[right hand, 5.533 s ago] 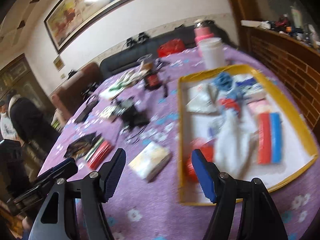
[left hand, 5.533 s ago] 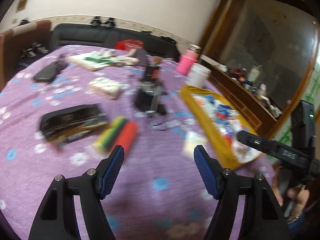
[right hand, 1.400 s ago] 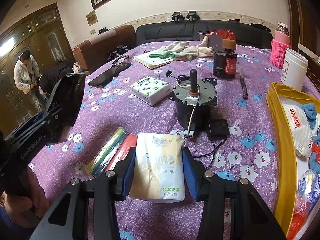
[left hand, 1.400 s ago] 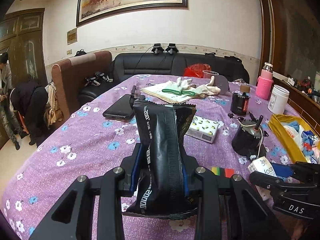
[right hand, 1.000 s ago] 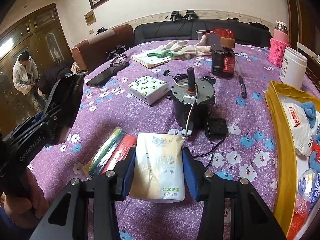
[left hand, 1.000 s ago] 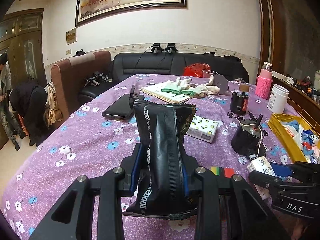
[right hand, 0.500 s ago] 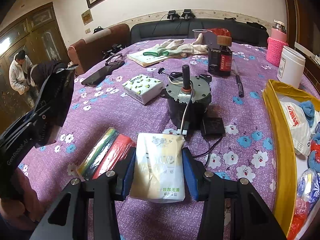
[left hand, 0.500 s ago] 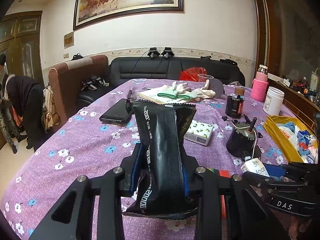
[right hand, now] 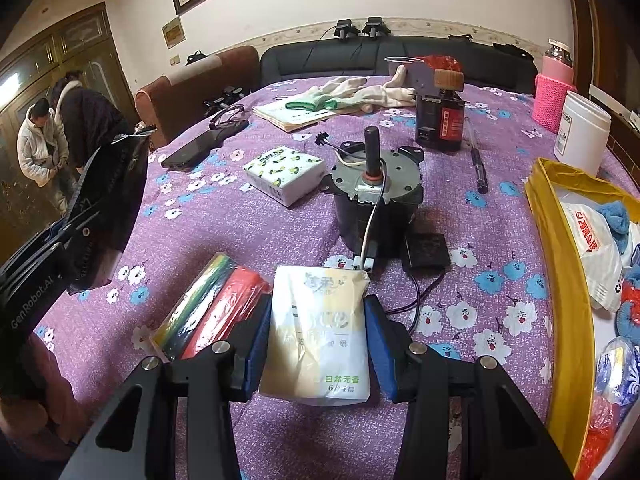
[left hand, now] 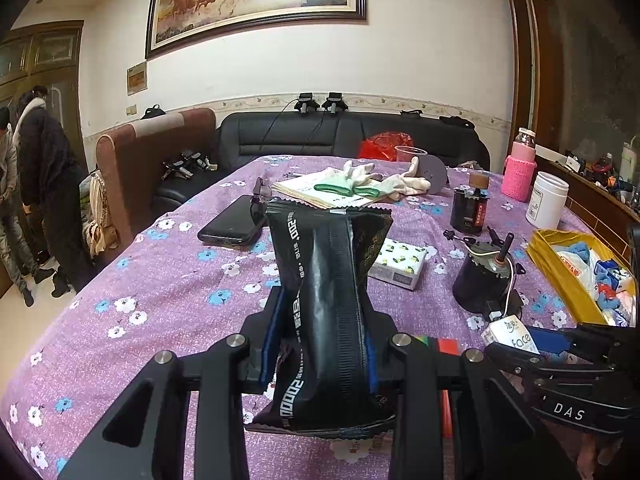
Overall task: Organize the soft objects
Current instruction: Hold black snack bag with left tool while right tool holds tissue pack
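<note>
The left claw (left hand: pixel 320 344) is pointing forward and somewhat downward over the bench (left hand: pixel 168 280), its blue pads clamping the waist of a black foil pouch (left hand: pixel 324 292); the pouch is standing upright between the fingers, crinkled and pinched in where the pads are pressing, its sealed top flaring above them and its bottom edge hanging below. The right claw (right hand: pixel 318 344) is tilting more steeply down, its pads gripping a cream-and-white tissue pack (right hand: pixel 320 332) by both long sides; the pack is lying lengthwise between the fingers, its far end reaching past the tips. Just left of that pack a striped green-yellow-red bundle (right hand: pixel 212 304) is resting on the purple flowered cloth; beyond it a dark round motor (right hand: pixel 376 196) is standing with a white wire, and a patterned tissue pack (right hand: pixel 284 174) is lying near it; at the right edge a yellow tray (right hand: pixel 560 280) is holding cloths and bags.
</note>
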`<state>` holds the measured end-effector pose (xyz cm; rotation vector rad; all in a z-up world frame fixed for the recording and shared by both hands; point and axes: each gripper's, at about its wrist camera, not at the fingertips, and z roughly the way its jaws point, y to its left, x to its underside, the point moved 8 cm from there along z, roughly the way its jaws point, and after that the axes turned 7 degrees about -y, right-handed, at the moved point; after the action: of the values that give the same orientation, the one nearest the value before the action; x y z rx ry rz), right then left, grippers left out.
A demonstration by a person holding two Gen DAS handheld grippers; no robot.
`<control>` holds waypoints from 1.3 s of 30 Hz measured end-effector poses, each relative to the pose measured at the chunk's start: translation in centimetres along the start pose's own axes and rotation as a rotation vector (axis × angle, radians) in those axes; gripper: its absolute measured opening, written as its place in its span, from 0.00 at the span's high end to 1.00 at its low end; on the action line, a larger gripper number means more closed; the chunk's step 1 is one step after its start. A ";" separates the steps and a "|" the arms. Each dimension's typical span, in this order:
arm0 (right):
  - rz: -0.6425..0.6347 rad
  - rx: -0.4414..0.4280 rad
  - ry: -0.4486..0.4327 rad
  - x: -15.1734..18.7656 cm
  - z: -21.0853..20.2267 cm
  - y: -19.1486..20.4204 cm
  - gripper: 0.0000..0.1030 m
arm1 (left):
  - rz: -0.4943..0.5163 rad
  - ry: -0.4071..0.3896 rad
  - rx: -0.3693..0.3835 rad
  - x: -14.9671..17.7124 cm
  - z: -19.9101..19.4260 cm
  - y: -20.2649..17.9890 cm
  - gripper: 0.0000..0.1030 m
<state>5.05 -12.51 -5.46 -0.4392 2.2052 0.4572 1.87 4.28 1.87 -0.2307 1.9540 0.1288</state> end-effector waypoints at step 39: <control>0.014 -0.015 -0.032 -0.6 -1.2 0.0 0.53 | -0.040 0.003 0.017 0.0 0.1 0.5 0.69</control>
<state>4.70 -12.98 -4.29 -0.4218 2.1761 0.4849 1.85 4.80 1.82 -0.2590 1.9515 0.0858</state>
